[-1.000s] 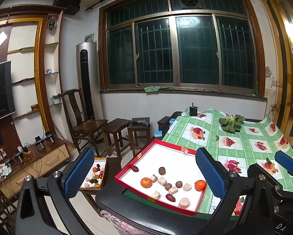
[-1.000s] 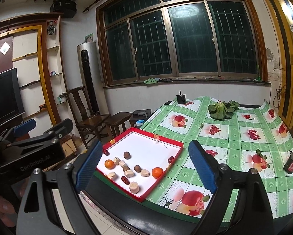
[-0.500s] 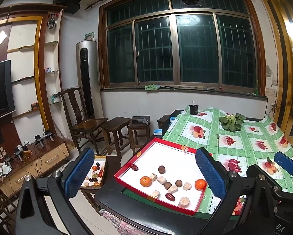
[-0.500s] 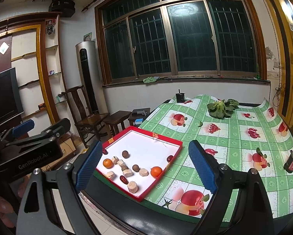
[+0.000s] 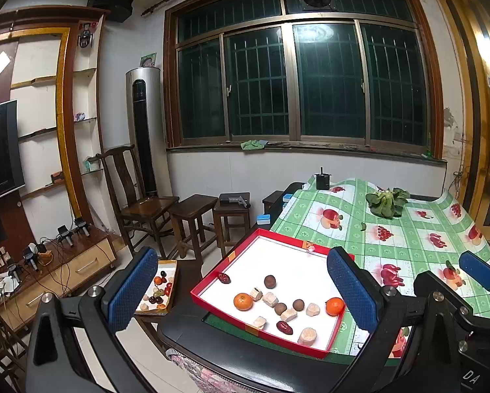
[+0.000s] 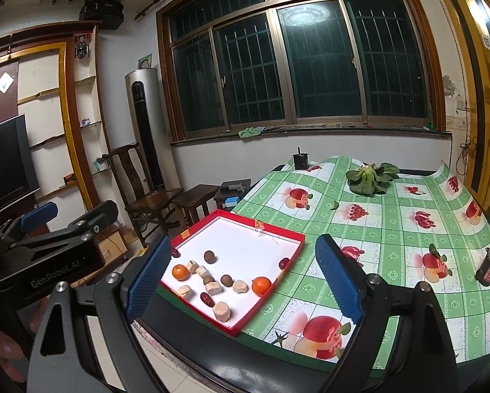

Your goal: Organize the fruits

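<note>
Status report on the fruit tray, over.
Left tool open, empty. Right tool open, empty. Red tray at table's near corner: two oranges, dates, brown fruits, pale chunks, untouched. Nothing in the way.

"GenRobot.AI" stands on the left gripper [image 6: 37, 216] body.

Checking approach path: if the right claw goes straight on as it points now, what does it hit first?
Probably the green tablecloth just right of the red tray; nothing stands between the open right claw and it. Depth is unclear.
</note>
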Tool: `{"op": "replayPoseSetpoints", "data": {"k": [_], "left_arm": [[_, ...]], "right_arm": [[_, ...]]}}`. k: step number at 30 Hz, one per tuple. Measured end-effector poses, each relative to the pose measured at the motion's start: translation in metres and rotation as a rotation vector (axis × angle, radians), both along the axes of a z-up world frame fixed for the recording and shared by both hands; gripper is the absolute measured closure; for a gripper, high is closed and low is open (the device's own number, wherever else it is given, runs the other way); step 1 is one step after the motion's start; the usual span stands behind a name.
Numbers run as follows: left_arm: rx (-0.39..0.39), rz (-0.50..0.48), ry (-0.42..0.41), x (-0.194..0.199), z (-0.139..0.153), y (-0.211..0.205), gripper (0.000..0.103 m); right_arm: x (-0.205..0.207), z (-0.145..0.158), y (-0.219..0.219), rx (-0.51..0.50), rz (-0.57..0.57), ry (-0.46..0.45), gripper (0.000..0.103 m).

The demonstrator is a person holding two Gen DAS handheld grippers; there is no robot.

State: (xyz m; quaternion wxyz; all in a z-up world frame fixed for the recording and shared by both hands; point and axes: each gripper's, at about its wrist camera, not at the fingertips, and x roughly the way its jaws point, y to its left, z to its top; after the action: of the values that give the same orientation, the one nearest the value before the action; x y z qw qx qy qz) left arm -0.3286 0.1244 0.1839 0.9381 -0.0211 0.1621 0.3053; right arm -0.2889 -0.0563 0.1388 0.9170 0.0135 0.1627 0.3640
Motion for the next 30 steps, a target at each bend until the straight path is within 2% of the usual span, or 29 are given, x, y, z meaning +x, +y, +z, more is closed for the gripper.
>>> {"op": "replayPoseSetpoints", "data": {"k": [30], "left_arm": [[-0.003, -0.002, 0.001, -0.0003, 0.0007, 0.0013, 0.0]], "right_arm": [[-0.0013, 0.0011, 0.0015, -0.001, -0.002, 0.006, 0.013]]}}
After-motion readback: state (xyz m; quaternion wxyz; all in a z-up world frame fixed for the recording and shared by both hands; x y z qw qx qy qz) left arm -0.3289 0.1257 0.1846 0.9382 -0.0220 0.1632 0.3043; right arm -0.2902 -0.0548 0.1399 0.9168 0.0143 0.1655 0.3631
